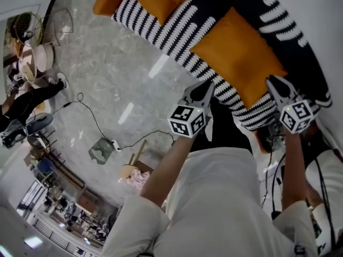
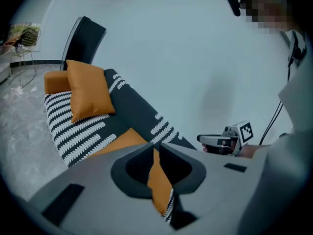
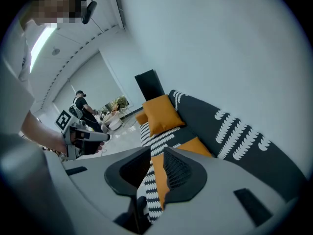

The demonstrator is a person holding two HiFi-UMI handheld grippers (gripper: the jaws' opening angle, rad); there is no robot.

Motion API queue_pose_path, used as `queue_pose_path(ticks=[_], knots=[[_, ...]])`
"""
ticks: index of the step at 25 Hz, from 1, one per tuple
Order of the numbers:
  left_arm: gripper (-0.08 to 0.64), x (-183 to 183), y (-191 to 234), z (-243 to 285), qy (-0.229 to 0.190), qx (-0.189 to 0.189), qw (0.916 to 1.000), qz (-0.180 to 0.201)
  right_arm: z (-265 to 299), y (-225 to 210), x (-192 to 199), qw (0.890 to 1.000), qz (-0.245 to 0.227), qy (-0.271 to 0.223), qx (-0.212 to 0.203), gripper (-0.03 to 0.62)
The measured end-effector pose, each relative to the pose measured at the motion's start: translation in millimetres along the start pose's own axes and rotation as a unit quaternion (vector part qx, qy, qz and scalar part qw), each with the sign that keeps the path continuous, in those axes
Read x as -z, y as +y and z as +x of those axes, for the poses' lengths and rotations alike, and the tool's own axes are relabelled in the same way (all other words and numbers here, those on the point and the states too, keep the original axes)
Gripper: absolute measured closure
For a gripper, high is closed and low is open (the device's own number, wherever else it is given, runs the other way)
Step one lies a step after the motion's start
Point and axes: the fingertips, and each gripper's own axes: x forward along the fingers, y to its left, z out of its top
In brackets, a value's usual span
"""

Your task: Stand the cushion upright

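Observation:
An orange cushion (image 1: 236,58) lies flat on the seat of a black sofa with white stripes (image 1: 161,28). My left gripper (image 1: 206,85) hovers at the cushion's near left corner and my right gripper (image 1: 273,81) at its near right corner; neither touches it. In the left gripper view the jaws (image 2: 152,148) stand a narrow slit apart, with the cushion (image 2: 122,140) showing beyond and nothing between them. The right gripper's jaws (image 3: 156,153) are slightly parted over the cushion (image 3: 198,145), also with nothing in them. A second orange cushion (image 2: 88,89) leans upright against the backrest further along.
The sofa stands against a pale wall (image 2: 195,58). An orange bolster (image 2: 55,81) forms the sofa's far end. On the marbled floor lie a cable and a power strip (image 1: 102,150). A person (image 1: 27,100) sits at the far left near a wire chair (image 1: 27,25).

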Motion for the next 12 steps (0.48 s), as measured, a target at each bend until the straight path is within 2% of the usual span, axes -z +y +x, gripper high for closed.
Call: queue_pose_path(ticks=[1,4,12], knots=[[0.518,2,5,9,0.003,-0.004,1.0000,-0.003,7,-8,3,1.000,-0.002,0.008,-0.002,0.486],[0.506,7,18,35,0.007,-0.023,0.9997,-0.004,26,-29,8,1.000,-0.013,0.027,-0.009,0.480],[0.482,58,52,90,0.025,-0.072,0.9964,-0.036,74,-68,45,0.996,-0.042,0.077,-0.023,0.454]])
